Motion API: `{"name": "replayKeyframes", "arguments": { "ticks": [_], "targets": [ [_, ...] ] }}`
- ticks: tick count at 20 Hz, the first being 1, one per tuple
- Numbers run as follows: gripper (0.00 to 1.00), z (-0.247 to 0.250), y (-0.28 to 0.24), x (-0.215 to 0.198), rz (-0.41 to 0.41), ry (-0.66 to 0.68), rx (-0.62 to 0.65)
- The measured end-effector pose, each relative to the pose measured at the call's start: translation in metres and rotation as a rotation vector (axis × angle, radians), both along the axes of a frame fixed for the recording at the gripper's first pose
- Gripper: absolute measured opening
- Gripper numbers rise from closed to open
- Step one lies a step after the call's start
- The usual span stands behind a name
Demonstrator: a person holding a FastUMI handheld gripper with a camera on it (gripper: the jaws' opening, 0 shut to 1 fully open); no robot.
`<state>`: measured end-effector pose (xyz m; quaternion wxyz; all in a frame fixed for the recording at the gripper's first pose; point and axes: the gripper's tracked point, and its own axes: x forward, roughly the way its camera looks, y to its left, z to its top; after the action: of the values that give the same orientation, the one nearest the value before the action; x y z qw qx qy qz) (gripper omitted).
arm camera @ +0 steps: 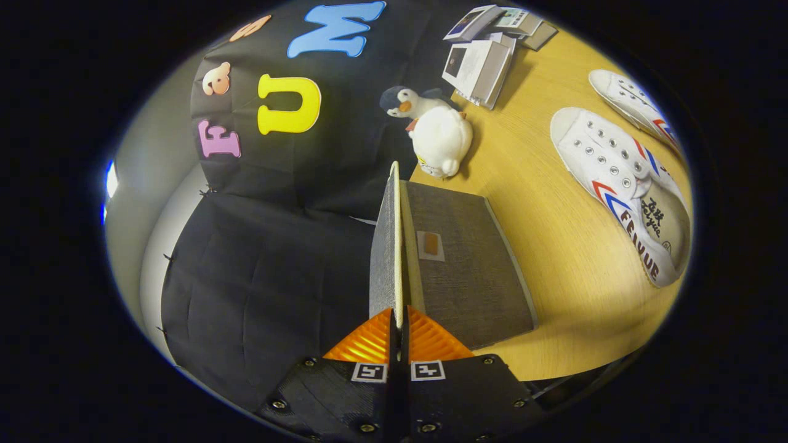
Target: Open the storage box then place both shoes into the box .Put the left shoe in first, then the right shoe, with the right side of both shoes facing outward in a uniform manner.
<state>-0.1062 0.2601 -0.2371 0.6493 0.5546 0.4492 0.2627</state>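
Clamped between the two fingers of the gripper [398,335]: the thin edge of the grey woven-fabric lid [386,246] of the storage box, both fingers pressing on it from either side, jaws nearly together. Lid raised on edge, running straight ahead from the fingertips, pale lining visible along its rim. Just beside the lid, the grey fabric-covered storage box [468,271] itself, bearing a small brown tag in a pale patch, resting on the light wooden table [554,246]. Beyond the box's far end, a white plush penguin with a dark grey head and orange beak [434,132], lying on the table. Further on, a stack of white booklets and cards [483,67]. Well apart from the box, two white canvas lace-up shoes with red and blue stripes: the nearer one [622,191] sole-down, opening showing, the farther one [631,101] partly visible behind it, neither touching the box.
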Motion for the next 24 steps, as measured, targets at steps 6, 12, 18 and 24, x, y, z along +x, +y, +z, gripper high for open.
{"name": "replayKeyframes", "arguments": {
  "ticks": [6, 12, 18, 24],
  "targets": [
    [0.0, 0.06, 0.01, 0.012, 0.044, -0.144, -0.046],
    [0.0, 0.099, 0.042, 0.019, 0.099, -0.243, -0.104],
    [0.0, 0.132, 0.08, 0.015, 0.138, -0.326, -0.137],
    [0.0, 0.149, 0.129, 0.009, 0.172, -0.389, -0.174]
  ]
}}
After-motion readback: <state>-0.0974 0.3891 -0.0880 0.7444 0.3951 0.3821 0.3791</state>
